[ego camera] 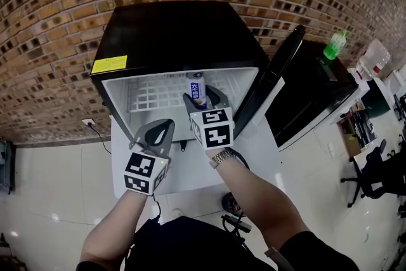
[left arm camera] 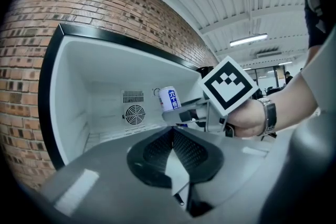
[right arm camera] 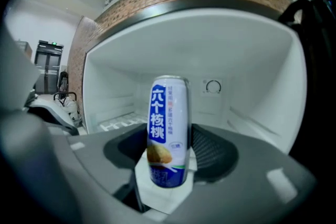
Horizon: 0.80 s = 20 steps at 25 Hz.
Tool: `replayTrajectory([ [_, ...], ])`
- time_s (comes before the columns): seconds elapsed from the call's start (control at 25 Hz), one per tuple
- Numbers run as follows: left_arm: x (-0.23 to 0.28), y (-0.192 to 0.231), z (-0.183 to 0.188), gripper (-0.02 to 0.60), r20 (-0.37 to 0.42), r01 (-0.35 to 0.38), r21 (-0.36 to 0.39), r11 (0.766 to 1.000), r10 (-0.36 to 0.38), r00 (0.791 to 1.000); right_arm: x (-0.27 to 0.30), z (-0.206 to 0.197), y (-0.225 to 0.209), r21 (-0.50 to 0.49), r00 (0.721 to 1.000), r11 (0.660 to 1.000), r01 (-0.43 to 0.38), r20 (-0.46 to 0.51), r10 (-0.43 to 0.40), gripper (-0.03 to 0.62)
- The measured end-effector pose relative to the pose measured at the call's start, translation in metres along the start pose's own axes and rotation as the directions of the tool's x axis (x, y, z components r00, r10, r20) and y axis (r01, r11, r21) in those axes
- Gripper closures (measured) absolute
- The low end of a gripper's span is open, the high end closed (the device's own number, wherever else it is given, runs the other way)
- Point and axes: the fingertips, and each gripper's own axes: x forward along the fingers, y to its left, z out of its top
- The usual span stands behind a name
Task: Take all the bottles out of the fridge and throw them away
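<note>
Wire shelf in fridge: one item on it.
White grid, full width of compartment; blue-white can stands upright right of centre.

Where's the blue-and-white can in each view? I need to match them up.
Head view: can upper centre, inside the open fridge.
Left gripper view: can just above centre.
Right gripper view: can dead centre, close up.
Shared landmark: the fridge's white inner wall.
</note>
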Motion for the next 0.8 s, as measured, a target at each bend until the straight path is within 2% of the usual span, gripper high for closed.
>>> replayTrajectory([
  [0.4, 0.004, -0.053, 0.0, 0.578, -0.015, 0.011, 0.002, 1.0, -0.011, 1.0, -0.066, -0.022, -0.003, 0.01, 0.999, 0.999, -0.047, 0.027, 0.047, 0.335],
  [0.8, 0.02, -0.149, -0.007, 0.578, -0.062, 0.073, 0.013, 0.997, -0.072, 0.996, -0.163, -0.069, -0.04, 0.037, 0.999, 0.998, -0.044, 0.011, 0.043, 0.335],
])
